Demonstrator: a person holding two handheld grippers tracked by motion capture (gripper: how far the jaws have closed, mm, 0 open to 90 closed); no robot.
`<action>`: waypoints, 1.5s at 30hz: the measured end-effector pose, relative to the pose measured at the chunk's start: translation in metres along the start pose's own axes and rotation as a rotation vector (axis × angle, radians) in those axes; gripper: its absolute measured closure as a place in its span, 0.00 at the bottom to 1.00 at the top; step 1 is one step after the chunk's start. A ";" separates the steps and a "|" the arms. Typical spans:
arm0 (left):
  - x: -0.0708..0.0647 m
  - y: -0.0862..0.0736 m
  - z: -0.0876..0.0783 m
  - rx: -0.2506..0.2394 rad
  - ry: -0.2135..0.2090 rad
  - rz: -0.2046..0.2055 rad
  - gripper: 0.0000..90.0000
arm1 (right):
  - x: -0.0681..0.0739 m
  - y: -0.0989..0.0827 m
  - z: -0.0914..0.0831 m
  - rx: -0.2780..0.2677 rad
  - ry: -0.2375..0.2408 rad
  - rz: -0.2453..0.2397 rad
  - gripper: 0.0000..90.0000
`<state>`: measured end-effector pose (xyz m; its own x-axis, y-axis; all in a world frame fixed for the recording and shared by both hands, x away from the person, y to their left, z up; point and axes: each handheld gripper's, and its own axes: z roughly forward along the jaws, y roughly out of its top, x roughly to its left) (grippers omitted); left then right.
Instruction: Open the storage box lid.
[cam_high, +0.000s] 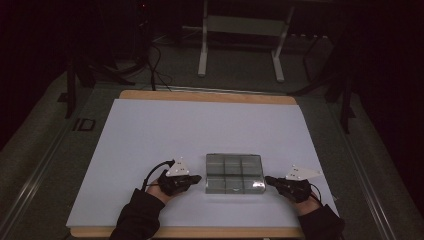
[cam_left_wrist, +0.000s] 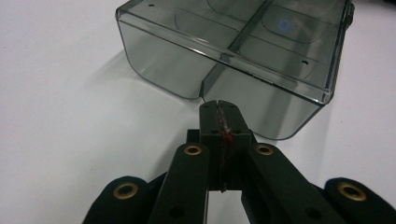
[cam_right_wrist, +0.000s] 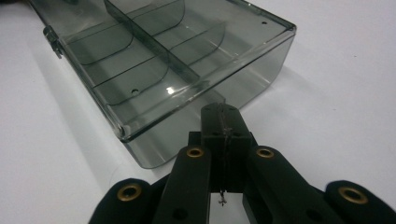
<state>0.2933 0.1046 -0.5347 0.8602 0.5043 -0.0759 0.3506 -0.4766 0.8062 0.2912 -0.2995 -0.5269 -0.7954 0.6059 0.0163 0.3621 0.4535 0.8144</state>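
Note:
A smoky clear plastic organiser box (cam_high: 233, 173) with a shut lid and several compartments lies on the white table sheet (cam_high: 150, 145). My left gripper (cam_high: 198, 177) rests just left of the box, jaws pressed together with nothing between them. In the left gripper view its tips (cam_left_wrist: 219, 106) point at the box's short side wall (cam_left_wrist: 177, 70), a little short of it. My right gripper (cam_high: 267, 179) sits just right of the box, also shut and empty. In the right gripper view its tips (cam_right_wrist: 219, 110) stand close to the box's corner (cam_right_wrist: 196, 116).
The white sheet covers a wooden tabletop (cam_high: 210, 96). A metal stand (cam_high: 240, 35) rises on the floor beyond the table, with cables (cam_high: 157, 70) to its left. The person's dark sleeves (cam_high: 137, 217) enter from the bottom.

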 end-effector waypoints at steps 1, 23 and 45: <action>-0.001 0.000 0.001 0.000 -0.003 0.004 1.00 | 0.001 0.000 0.001 0.001 0.004 -0.003 1.00; -0.008 0.011 -0.001 -0.016 -0.033 0.040 1.00 | 0.002 0.006 -0.002 0.000 0.020 -0.011 1.00; -0.007 0.016 0.000 -0.067 -0.008 0.027 0.98 | 0.000 0.011 -0.005 -0.028 0.023 -0.012 0.88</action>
<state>0.2928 0.0935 -0.5208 0.8723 0.4856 -0.0580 0.3015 -0.4406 0.8455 0.2928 -0.2976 -0.5149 -0.8107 0.5851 0.0195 0.3388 0.4417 0.8308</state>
